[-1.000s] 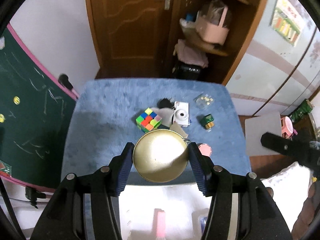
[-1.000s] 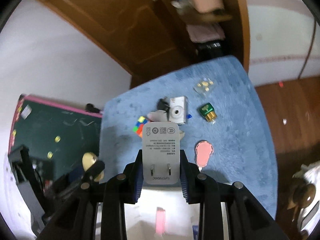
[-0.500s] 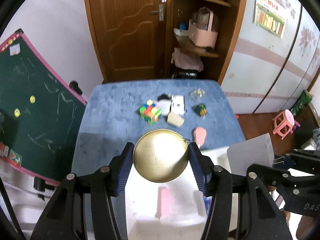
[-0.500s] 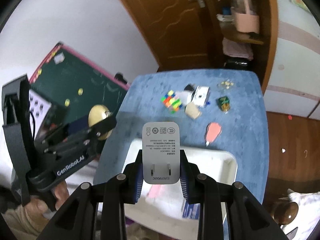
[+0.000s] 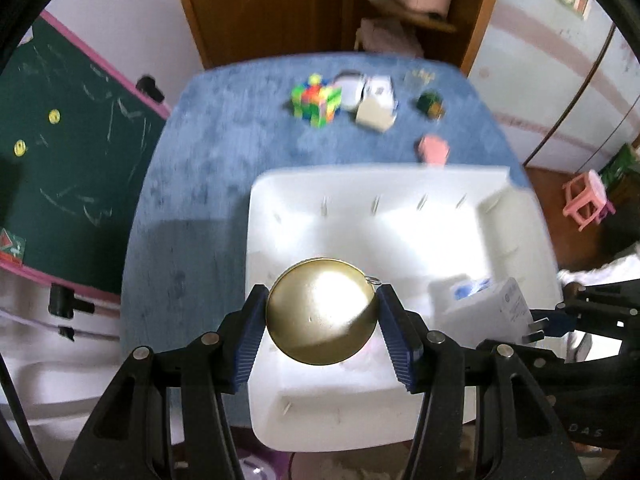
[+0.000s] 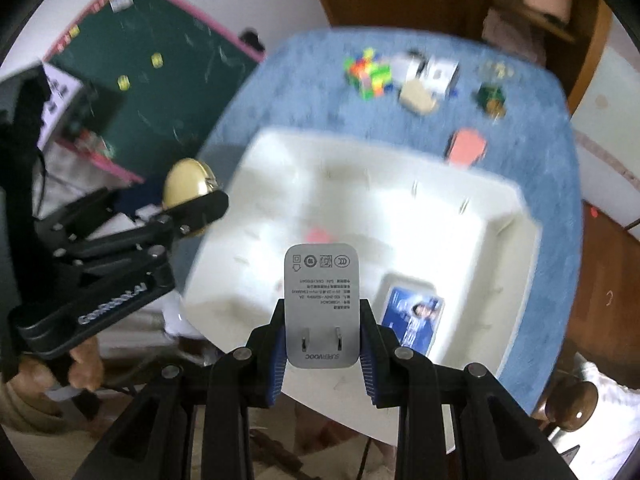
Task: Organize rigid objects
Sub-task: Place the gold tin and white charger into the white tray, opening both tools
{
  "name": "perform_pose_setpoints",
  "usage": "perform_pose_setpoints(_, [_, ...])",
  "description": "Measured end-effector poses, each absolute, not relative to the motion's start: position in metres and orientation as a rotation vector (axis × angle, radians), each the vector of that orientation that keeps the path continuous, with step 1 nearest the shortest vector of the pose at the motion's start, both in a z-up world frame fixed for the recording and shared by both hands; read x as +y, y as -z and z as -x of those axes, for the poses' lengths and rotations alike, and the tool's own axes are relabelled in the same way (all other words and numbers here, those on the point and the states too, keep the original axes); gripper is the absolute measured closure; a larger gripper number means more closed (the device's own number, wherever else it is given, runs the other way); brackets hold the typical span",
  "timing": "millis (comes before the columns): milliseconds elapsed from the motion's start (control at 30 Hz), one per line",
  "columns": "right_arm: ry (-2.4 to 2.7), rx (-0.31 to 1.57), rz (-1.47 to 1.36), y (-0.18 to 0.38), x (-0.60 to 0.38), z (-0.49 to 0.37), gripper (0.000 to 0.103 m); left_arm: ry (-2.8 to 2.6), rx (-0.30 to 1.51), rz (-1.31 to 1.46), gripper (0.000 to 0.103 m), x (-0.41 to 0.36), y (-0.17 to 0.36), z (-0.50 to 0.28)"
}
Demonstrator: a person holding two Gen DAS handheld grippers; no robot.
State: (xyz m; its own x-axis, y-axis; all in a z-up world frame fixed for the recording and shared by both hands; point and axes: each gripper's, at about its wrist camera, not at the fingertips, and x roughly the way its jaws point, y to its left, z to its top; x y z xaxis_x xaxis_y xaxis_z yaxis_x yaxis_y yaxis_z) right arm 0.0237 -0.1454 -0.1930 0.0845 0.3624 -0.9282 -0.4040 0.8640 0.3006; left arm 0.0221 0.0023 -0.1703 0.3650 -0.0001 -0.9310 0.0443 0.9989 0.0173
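My left gripper [image 5: 322, 316] is shut on a round gold disc [image 5: 322, 312] with a small ring at its edge, held over the near part of a white bin [image 5: 360, 184]. My right gripper [image 6: 322, 320] is shut on a grey wall charger [image 6: 322, 304], prongs toward the camera, above the same white bin [image 6: 352, 148]. The charger [image 5: 508, 312] and right gripper show at the right of the left wrist view. The disc [image 6: 186, 184] in the left gripper shows at the left of the right wrist view. Inside the bin lie a blue-printed card box [image 6: 412, 320] and a pink item [image 6: 320, 236].
On the blue table cover [image 5: 208, 168] beyond the bin lie a colourful puzzle cube [image 5: 316, 100], a white camera [image 5: 378, 90], a beige piece [image 5: 374, 118], a green-gold object [image 5: 430, 104], a pink object [image 5: 434, 148] and a clear packet [image 5: 420, 76]. A chalkboard [image 5: 68, 128] leans at the left.
Both grippers pulled back from the far table and came down over the white bin, which now fills the view. The right gripper rolled. Both grips unchanged.
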Motion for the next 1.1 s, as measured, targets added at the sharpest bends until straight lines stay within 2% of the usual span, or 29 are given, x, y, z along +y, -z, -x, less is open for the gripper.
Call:
perform_pose_setpoints(300, [-0.539,1.533,0.103,0.264,-0.129,-0.016,0.072,0.011,1.293,-0.049,0.044,0.014,0.223,-0.017])
perform_pose_setpoints(733, [-0.53,1.604,0.103,0.292,-0.121,-0.02,0.069,0.029,1.31,-0.132,0.044,0.003,0.246,-0.019])
perform_pose_setpoints(800, [-0.542,1.589,0.088,0.289,-0.121,-0.02,0.061,0.024,1.322,-0.136,0.044,0.003,0.248,-0.019])
perform_pose_setpoints(833, [-0.543,1.574,0.078,0.286,-0.121,-0.021,0.049,0.024,1.331,-0.129,0.043,0.003,0.249,-0.019])
perform_pose_setpoints(867, [-0.539,1.553,0.073,0.282,-0.122,-0.022,0.04,0.023,1.339,-0.121,0.037,0.004,0.249,-0.019])
perform_pose_setpoints(900, [-0.534,1.528,0.07,0.277,-0.123,-0.023,0.038,0.027,1.339,-0.112,0.031,0.004,0.248,-0.019])
perform_pose_setpoints(967, [-0.533,1.494,0.077,0.268,-0.126,-0.023,0.038,0.049,1.325,-0.09,0.025,0.004,0.242,-0.019])
perform_pose_setpoints(1000, [-0.532,1.485,0.078,0.265,-0.126,-0.023,0.038,0.047,1.314,-0.094,0.018,0.003,0.239,-0.018])
perform_pose_setpoints(1100, [-0.524,1.453,0.086,0.256,-0.131,-0.023,0.038,0.026,1.261,-0.125,0.015,0.0,0.226,-0.019])
